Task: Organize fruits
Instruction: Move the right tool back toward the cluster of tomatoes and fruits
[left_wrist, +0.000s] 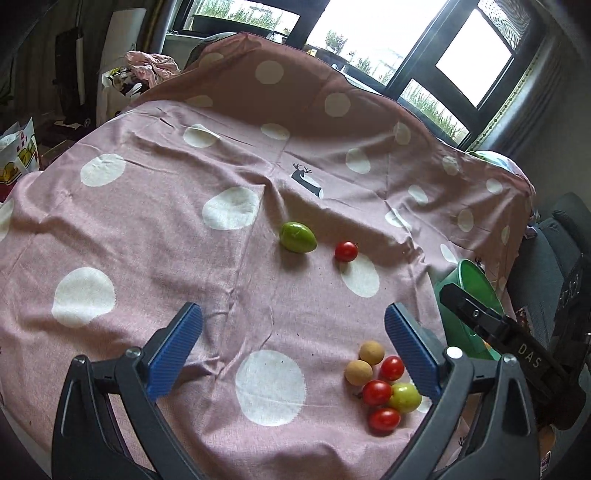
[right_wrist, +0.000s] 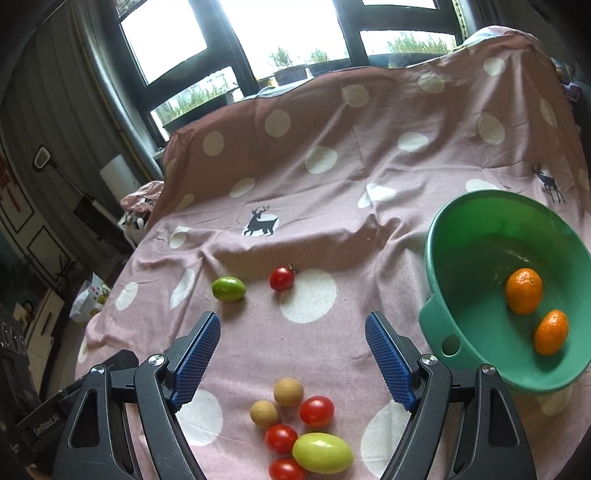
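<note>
A: Cloth?
B: One pink tablecloth (right_wrist: 332, 206) with white dots and deer prints, covering the table.

A: Loose fruit?
B: One green fruit (right_wrist: 228, 289) and one red tomato (right_wrist: 282, 278) at frame centre, apart from each other. At lower centre, a touching cluster: two tan round fruits (right_wrist: 288, 392), three tomatoes (right_wrist: 316, 411), one larger green fruit (right_wrist: 322, 453).

A: Bowl?
B: One green bowl (right_wrist: 439, 254) at right of frame, holding two oranges (right_wrist: 523, 290).

A: Tongs?
B: Right gripper (right_wrist: 291, 360) stood spread wide, empty, above the cluster. Left gripper (left_wrist: 293, 352) likewise gaped, gripping nothing; the cluster (left_wrist: 380, 387) lay by its right finger, in the lower right of its view.
</note>
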